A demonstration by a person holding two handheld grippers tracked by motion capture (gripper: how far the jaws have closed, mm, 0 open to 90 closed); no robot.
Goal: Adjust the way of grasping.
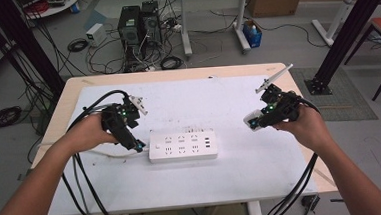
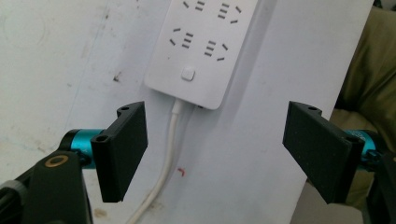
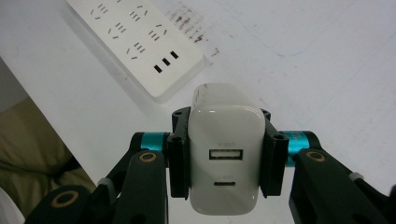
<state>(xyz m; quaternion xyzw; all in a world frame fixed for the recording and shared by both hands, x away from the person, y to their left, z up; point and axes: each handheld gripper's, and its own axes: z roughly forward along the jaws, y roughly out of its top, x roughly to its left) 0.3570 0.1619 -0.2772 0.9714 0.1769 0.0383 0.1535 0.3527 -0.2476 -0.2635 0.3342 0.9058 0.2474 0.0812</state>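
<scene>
A white power strip (image 1: 183, 145) lies flat in the middle of the white table, with its cord (image 2: 166, 161) running off its left end. My left gripper (image 1: 138, 144) hovers at that left end, jaws wide open on either side of the cord, holding nothing; the strip's switch button (image 2: 188, 73) lies just ahead of it. My right gripper (image 1: 253, 121) is held above the table to the right of the strip (image 3: 135, 44), shut on a white USB charger block (image 3: 225, 144) whose USB ports face the camera.
The table's near edge (image 1: 184, 205) runs close to the person's lap. Black cables trail from both grippers off the front. On the floor beyond the table stand computer towers (image 1: 138, 25), loose cables and a second desk's legs (image 1: 186, 27).
</scene>
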